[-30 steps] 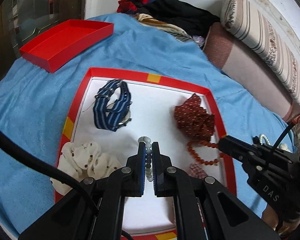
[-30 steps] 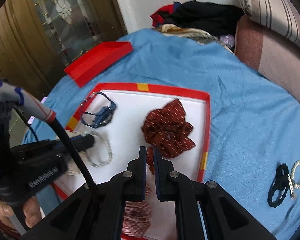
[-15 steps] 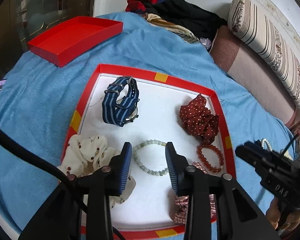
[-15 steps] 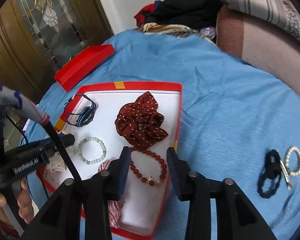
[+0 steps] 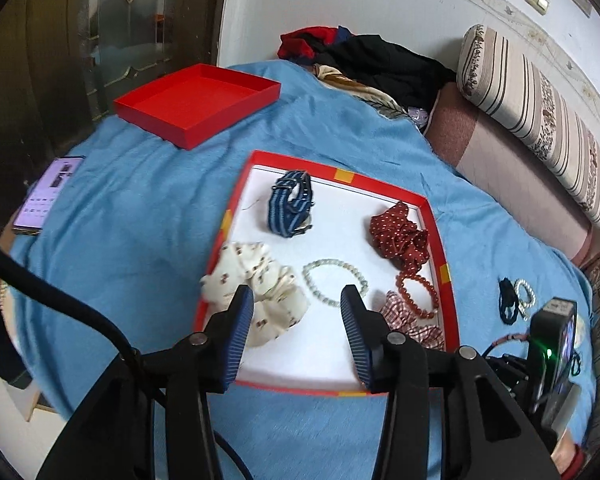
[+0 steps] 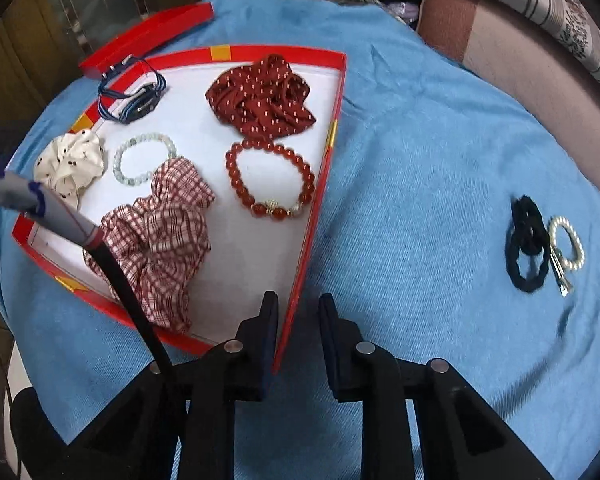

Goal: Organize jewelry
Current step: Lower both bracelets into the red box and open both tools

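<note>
A red-rimmed white tray [image 5: 436, 224] [image 6: 332, 128] lies on the blue cloth. In it lie a blue striped watch strap [image 5: 290, 208] [image 6: 134, 98], a pale green bead bracelet [image 5: 334, 282] [image 6: 144, 158], a red bead bracelet [image 5: 418, 290] [image 6: 270, 178], a dark red scrunchie [image 5: 398, 234] [image 6: 260, 98], a cream scrunchie [image 5: 260, 284] [image 6: 70, 162] and a checked scrunchie [image 5: 412, 326] [image 6: 160, 236]. A black hair tie [image 6: 526, 240] [image 5: 508, 300], a pearl bracelet [image 6: 568, 248] [image 5: 526, 292] and a hair clip [image 6: 560, 270] lie on the cloth to the right. My left gripper [image 5: 298, 336] is open and empty above the tray's near edge. My right gripper [image 6: 298, 320] is open and empty, straddling the tray's right rim.
An empty red box lid [image 5: 198, 104] sits at the back left. A phone [image 5: 46, 196] lies at the left edge of the cloth. Piled clothes [image 5: 372, 64] and a striped bolster [image 5: 540, 120] lie at the back on a brown cushion [image 6: 500, 60].
Both grippers opened, releasing the pale green and red bead bracelets into the tray, then pulled back and up. The right gripper swung right toward the loose items.
</note>
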Tool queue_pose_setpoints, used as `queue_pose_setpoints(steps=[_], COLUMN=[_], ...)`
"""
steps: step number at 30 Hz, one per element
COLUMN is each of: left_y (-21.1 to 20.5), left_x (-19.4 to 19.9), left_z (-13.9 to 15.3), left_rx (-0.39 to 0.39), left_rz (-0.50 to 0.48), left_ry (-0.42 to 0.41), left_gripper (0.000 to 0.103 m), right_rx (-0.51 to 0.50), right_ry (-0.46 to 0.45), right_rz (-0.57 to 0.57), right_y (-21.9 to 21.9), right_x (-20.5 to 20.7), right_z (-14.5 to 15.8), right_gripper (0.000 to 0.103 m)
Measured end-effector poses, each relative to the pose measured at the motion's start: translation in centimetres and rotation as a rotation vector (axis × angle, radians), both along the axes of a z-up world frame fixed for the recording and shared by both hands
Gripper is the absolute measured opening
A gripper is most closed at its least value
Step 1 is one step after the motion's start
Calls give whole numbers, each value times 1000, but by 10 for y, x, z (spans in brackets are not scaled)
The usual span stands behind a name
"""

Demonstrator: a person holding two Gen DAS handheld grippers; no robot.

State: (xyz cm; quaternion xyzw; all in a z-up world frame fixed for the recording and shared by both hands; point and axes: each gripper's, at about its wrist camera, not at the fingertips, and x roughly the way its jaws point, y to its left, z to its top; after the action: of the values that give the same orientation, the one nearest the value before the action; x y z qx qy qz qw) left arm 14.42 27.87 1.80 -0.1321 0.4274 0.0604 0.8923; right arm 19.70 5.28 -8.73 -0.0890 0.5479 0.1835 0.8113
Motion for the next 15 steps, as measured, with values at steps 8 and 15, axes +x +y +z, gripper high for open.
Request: queue_pose_setpoints(steps=[8, 15], left_y=[-15, -58], left_x=[-25, -44], left_z=[16, 32], left_rx=[73, 85], left_rz=[-22, -78], left_ry=[-11, -34], left_gripper=[44, 51], right_rx=[20, 180], right_ry=[52, -32], right_rz=[31, -16], right_y=[3, -39], right_x=[-33, -56], right_z=[1, 19], right_gripper=[21, 41])
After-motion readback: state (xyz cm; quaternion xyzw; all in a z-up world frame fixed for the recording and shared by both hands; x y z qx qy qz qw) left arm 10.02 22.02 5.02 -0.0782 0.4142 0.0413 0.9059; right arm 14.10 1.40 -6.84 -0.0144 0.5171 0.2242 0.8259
